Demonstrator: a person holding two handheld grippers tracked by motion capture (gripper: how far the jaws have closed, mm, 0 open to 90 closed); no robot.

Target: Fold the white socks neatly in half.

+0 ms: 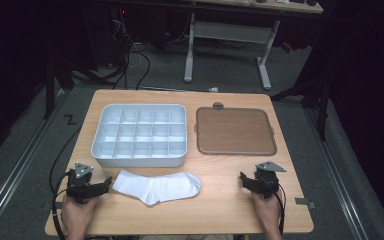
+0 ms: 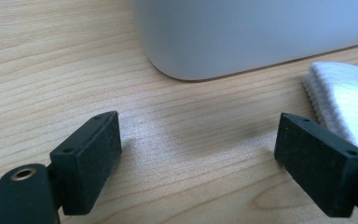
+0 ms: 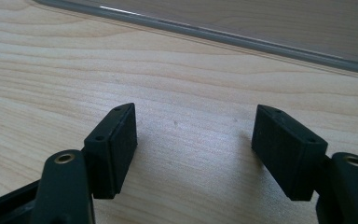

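dark room; grey carpet floor (image 1: 25, 150); white-legged desk (image 1: 227, 30) behind wooden table (image 1: 220, 205); cables (image 1: 130, 55) on floor.

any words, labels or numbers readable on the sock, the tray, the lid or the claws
None: the white fabric sock, white plastic compartment tray, brown flat lid, light wooden table and both black claws, left claw and right claw, bear no readable text.

No readable text, label, brand, number or sign appears anywhere.
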